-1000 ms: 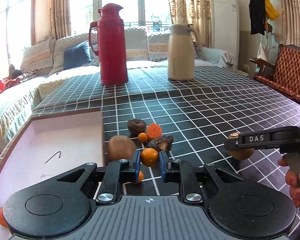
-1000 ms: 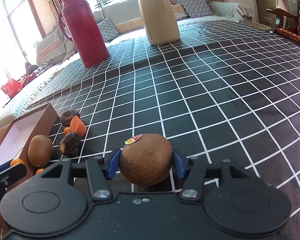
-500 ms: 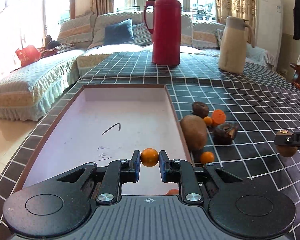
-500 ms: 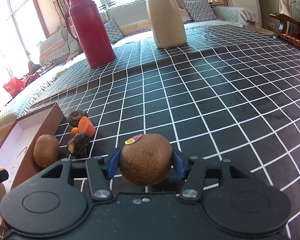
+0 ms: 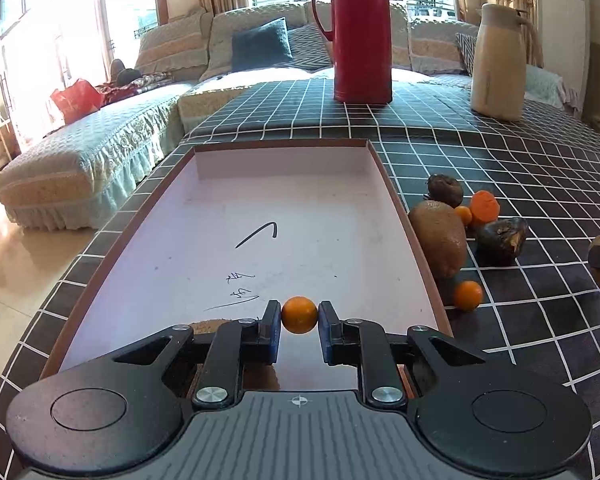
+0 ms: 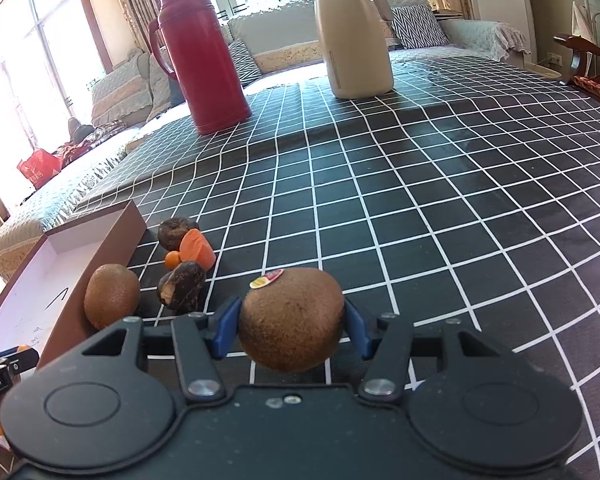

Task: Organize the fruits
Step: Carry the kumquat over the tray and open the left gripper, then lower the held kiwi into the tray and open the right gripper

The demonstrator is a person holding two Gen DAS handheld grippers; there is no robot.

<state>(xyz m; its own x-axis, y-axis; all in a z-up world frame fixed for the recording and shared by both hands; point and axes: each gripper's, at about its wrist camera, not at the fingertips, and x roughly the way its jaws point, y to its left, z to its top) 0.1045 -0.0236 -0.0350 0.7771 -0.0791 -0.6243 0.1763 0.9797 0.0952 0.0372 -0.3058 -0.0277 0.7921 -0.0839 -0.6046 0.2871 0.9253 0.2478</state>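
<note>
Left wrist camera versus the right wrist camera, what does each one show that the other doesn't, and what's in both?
Only the left wrist view shows the left gripper clamped on a small orange fruit over the box's pale floor, plus the handwriting there.

Only the right wrist view shows the right gripper squeezing a stickered kiwi whole, above the checked tablecloth.

Both show the box, the loose kiwi beside its wall, the two dark fruits, the carrot piece, the red thermos and cream jug.

box (image 5: pixel 204 208) on surface (image 5: pixel 500 160), left side | loose fruit cluster (image 5: pixel 460 224) just right of box wall | two flasks (image 5: pixel 362 32) at far end, behind box | left claw (image 5: pixel 299 316) over box's near end | right claw (image 6: pixel 292 320) right of cluster
</note>
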